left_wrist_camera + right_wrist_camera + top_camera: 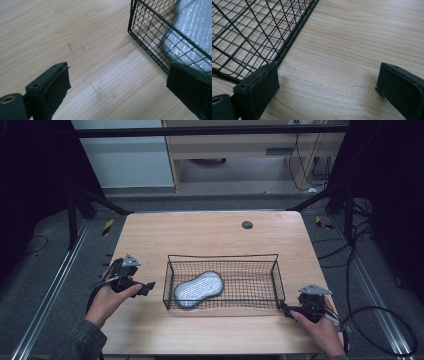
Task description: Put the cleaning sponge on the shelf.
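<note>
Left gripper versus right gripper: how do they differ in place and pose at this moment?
The left gripper sits off the wire basket's left end with bare table between them; the right gripper is at the basket's front right corner, close against the wire. The left gripper points toward the end where the silver pad lies; the right gripper is at the end away from it. Both are open and hold nothing.

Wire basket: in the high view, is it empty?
No, a silvery grey pad lies inside the wire basket, toward its left end.
</note>
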A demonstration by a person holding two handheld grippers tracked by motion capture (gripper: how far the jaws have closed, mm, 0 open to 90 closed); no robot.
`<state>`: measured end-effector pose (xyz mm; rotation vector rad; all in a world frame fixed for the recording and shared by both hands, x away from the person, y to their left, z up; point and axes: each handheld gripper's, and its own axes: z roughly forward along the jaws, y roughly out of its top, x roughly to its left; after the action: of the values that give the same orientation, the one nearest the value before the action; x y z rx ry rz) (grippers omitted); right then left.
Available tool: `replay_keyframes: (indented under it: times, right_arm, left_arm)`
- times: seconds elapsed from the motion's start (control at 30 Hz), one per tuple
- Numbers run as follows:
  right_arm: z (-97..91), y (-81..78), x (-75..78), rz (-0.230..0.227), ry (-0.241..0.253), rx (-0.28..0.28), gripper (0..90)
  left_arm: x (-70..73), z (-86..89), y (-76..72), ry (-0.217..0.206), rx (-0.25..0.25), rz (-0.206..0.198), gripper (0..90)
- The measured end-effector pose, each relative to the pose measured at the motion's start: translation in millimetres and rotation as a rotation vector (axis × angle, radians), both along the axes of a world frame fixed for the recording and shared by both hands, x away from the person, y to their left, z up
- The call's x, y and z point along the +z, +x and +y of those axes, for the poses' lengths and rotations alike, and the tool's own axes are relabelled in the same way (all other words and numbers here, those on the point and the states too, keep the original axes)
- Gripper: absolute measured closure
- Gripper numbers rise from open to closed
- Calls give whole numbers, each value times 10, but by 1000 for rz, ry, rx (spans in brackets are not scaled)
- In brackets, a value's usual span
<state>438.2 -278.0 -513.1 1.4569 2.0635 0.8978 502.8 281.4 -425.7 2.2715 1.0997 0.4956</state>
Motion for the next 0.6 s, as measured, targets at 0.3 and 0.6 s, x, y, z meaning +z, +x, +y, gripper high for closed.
replay_keyframes:
  times: [0.3,0.6]
  right_arm:
    - [-2,2,-2,-3,-4,1,44]
    - [-2,2,-2,-3,-4,2,44]
  left_arm:
    - [-164,-1,64,15,18,15,42]
    - [-322,-2,95,28,27,40,41]
